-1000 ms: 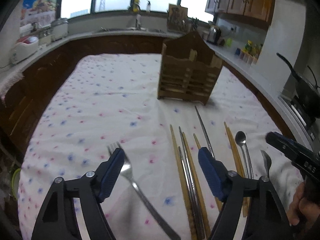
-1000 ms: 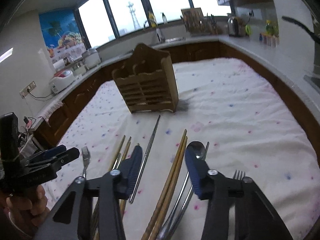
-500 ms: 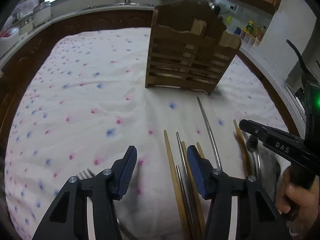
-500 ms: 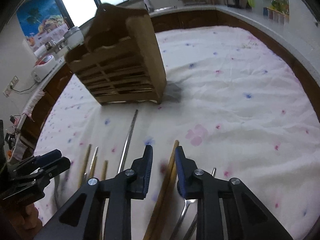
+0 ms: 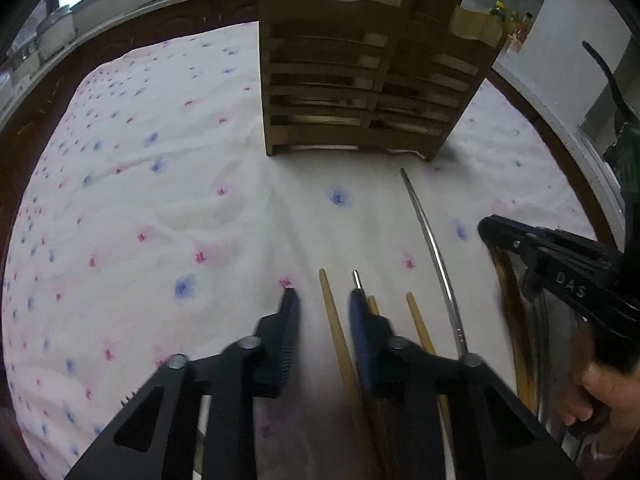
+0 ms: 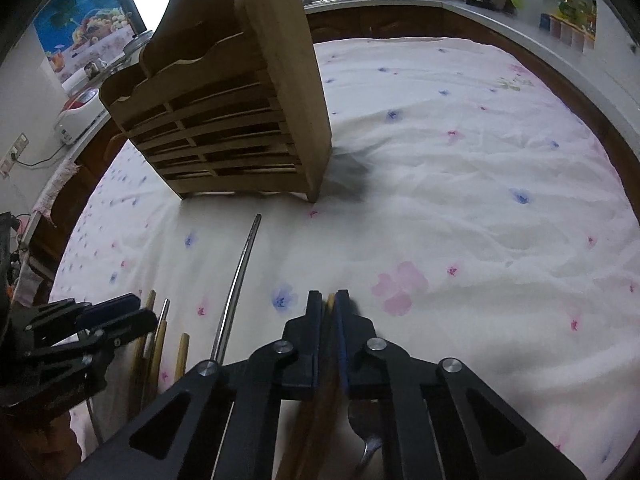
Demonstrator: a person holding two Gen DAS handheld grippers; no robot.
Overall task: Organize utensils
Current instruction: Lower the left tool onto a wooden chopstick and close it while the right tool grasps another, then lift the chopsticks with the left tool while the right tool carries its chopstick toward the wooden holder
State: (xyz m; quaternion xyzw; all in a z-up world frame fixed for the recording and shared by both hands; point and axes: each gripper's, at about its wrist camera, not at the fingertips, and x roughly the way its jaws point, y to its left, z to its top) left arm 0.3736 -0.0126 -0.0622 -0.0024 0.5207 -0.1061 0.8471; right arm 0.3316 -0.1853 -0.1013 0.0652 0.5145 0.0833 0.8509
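The floral tablecloth [image 5: 168, 208] spreads under everything I am working over, white with small pink and blue blossoms, creased in places. On it stands the wooden utensil holder [image 6: 236, 120], upright, slatted at the front, with tall compartments open at the top; I cannot tell from here what lies inside them. In front of it, apart from its base, lies a long metal chopstick [image 5: 434, 252], its tip aimed toward the holder.

My left tongs [image 5: 322, 316] are set narrow but not closed: the light wooden chopstick [image 5: 336, 336] lies in the gap between the two fingers, and neither pad clearly touches it. A metal chopstick [image 5: 357, 280] shows its tip just past the inner finger, and two more wooden chopsticks [image 5: 418, 326] lie just beside that, all roughly parallel on the cloth.

My right tongs [image 6: 329, 300] are pinched tight around a pair of wooden chopsticks [image 6: 330, 298], whose light tips show between the blue pads; the brown shafts run back under the fingers. A fork [image 6: 366, 424] lies on the cloth beneath the right tongs' body, only partly visible. From the left camera the right tongs sit at the far side of the row, over darker utensils that are blurred.
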